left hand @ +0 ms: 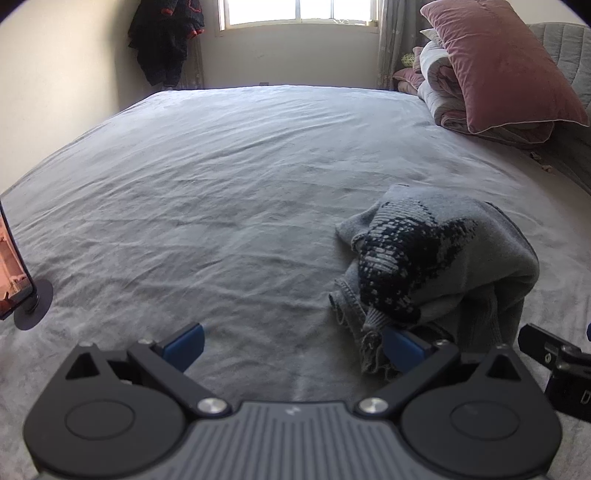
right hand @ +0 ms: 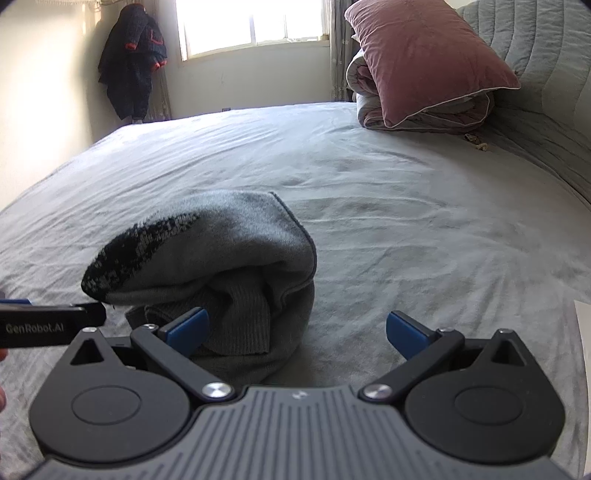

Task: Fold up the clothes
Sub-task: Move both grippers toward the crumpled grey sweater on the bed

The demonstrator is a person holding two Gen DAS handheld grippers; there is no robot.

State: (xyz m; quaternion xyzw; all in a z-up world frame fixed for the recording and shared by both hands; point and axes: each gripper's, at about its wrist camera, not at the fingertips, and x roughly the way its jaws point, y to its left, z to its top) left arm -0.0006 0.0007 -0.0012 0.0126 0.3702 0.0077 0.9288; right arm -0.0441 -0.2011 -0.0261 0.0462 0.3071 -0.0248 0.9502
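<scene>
A grey knitted sweater with a dark blue pattern (left hand: 439, 258) lies crumpled in a heap on the grey bed sheet (left hand: 221, 184). In the left wrist view my left gripper (left hand: 293, 349) is open, its right blue pad at the sweater's frayed hem, nothing between the pads. In the right wrist view the same sweater (right hand: 236, 266) bulges just ahead and left of my right gripper (right hand: 297, 332), which stands open; its left pad rests against the ribbed cuff. The right gripper's body (left hand: 557, 365) shows at the left view's right edge.
A pink pillow (left hand: 506, 62) leans on folded bedding (left hand: 439, 92) at the bed's far right, by a grey quilted headboard (right hand: 535, 55). Dark clothes (left hand: 166, 37) hang in the far corner beside a window (left hand: 299, 11). A phone on a round stand (left hand: 14, 266) sits at left.
</scene>
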